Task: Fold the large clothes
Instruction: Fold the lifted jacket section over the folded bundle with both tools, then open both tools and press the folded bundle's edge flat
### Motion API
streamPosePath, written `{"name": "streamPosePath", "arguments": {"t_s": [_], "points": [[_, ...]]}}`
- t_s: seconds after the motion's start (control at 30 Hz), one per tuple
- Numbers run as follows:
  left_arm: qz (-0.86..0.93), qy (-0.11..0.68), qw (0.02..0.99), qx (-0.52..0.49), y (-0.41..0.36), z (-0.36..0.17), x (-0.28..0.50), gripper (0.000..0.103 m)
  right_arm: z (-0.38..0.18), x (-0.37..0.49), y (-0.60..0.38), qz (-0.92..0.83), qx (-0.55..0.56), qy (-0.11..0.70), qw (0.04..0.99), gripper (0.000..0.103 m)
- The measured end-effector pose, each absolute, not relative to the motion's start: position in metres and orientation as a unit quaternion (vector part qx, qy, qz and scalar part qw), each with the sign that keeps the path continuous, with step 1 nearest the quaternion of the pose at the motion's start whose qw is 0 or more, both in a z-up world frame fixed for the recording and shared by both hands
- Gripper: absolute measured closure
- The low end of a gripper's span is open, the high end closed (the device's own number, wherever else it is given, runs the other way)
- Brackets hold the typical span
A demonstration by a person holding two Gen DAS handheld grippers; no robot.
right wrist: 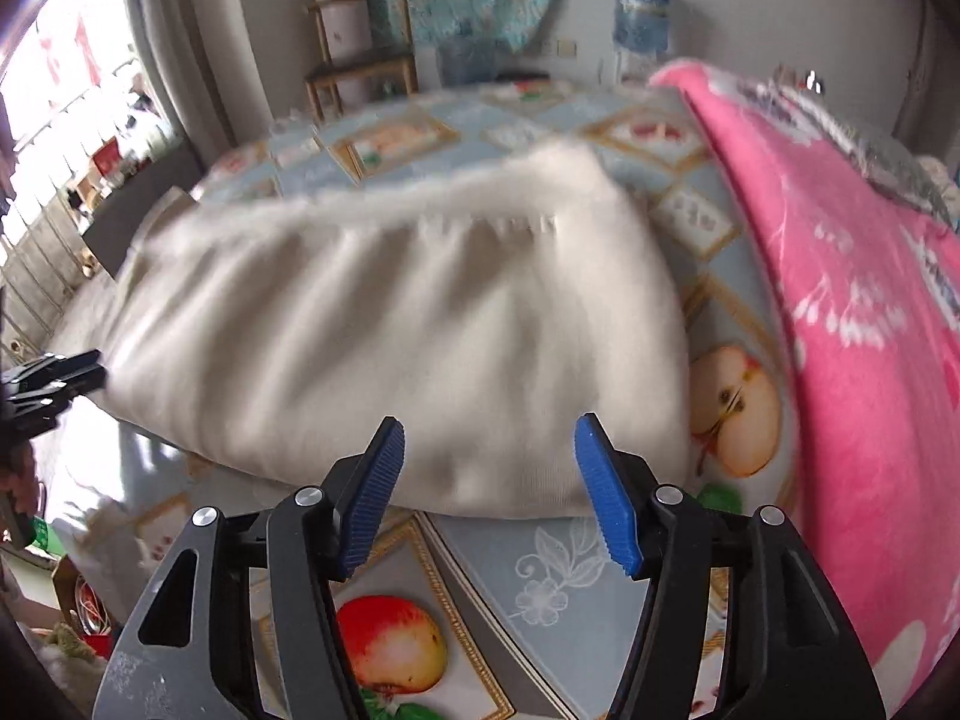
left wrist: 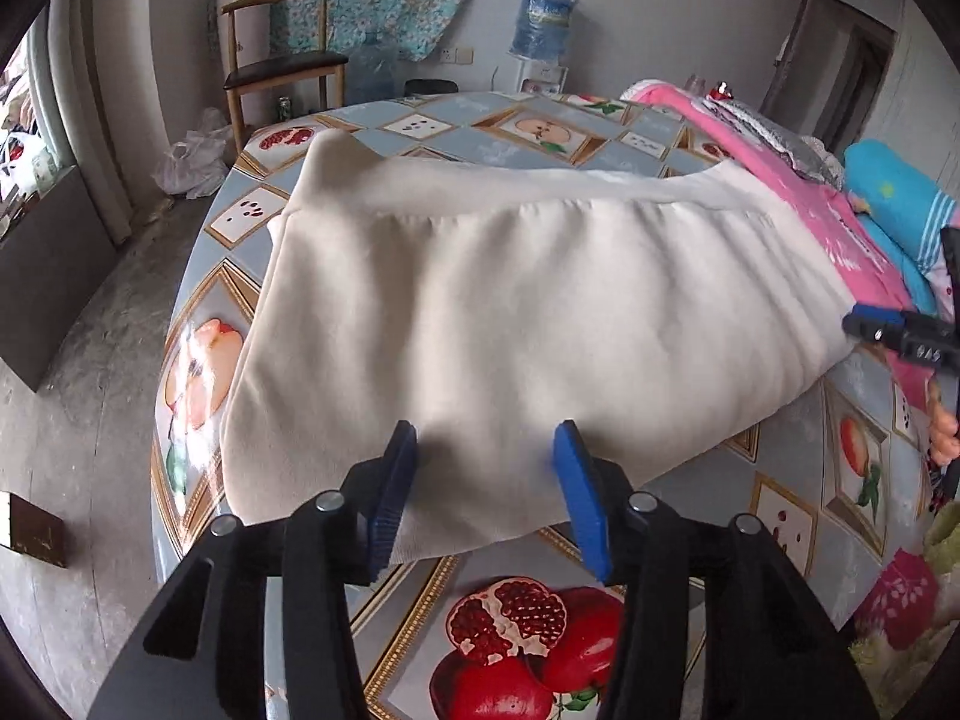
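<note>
Left wrist view: my left gripper (left wrist: 486, 438) hangs over the near hem of the cream garment (left wrist: 510, 300), jaws apart, nothing pinched between the blue pads (left wrist: 579, 480). The garment lies folded across the round table (left wrist: 252, 216), on a fruit-print cloth, its far band toward the wooden chair (left wrist: 282, 60). At the right edge I see my right gripper (left wrist: 882, 330) just beside the garment's right side; whether it touches I cannot tell. A pink blanket (left wrist: 780, 168) lies past the garment on the right.

Right wrist view, blurred: my right gripper (right wrist: 489, 438) is released too, pads spread, hem below them and free. The cream garment (right wrist: 390, 324) fills the middle of the table (right wrist: 540, 570); the pink blanket (right wrist: 870, 360) lies right of it. My left gripper (right wrist: 66, 375) shows at the garment's left corner.
</note>
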State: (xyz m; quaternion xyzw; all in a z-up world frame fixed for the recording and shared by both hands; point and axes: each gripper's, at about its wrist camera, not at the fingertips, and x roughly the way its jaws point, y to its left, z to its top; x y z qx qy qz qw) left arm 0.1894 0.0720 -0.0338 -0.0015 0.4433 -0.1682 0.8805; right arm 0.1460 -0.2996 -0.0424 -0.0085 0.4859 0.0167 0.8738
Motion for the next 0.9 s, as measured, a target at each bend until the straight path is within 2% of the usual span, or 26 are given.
{"name": "streamPosePath", "arguments": {"t_s": [0.13, 0.2, 0.27, 0.4, 0.57, 0.8, 0.9], "points": [[-0.164, 0.434, 0.886, -0.015, 0.082, -0.011, 0.183, 0.056, -0.01, 0.138, -0.303, 0.017, -0.001, 0.462, 0.886, 0.044], [-0.168, 0.419, 0.892, -0.016, 0.08, 0.003, 0.183, 0.056, 0.011, 0.14, -0.302, 0.023, 0.005, 0.439, 0.898, 0.04], [-0.175, 0.415, 0.893, -0.016, 0.07, 0.011, 0.193, 0.056, 0.019, 0.15, -0.295, 0.036, 0.005, 0.424, 0.905, 0.032], [-0.192, 0.422, 0.886, -0.02, 0.034, 0.006, 0.217, 0.056, -0.001, 0.173, -0.268, 0.065, -0.007, 0.44, 0.896, 0.031], [-0.171, 0.457, 0.873, 0.021, 0.003, -0.036, 0.227, 0.056, -0.055, 0.175, -0.251, 0.051, -0.055, 0.488, 0.87, 0.031], [-0.178, 0.42, 0.889, 0.042, -0.007, -0.009, 0.228, 0.056, -0.014, 0.185, -0.251, 0.061, -0.033, 0.445, 0.893, 0.031], [-0.178, 0.424, 0.887, 0.029, -0.017, -0.01, 0.241, 0.056, -0.014, 0.196, -0.245, 0.068, -0.024, 0.44, 0.895, 0.029]]}}
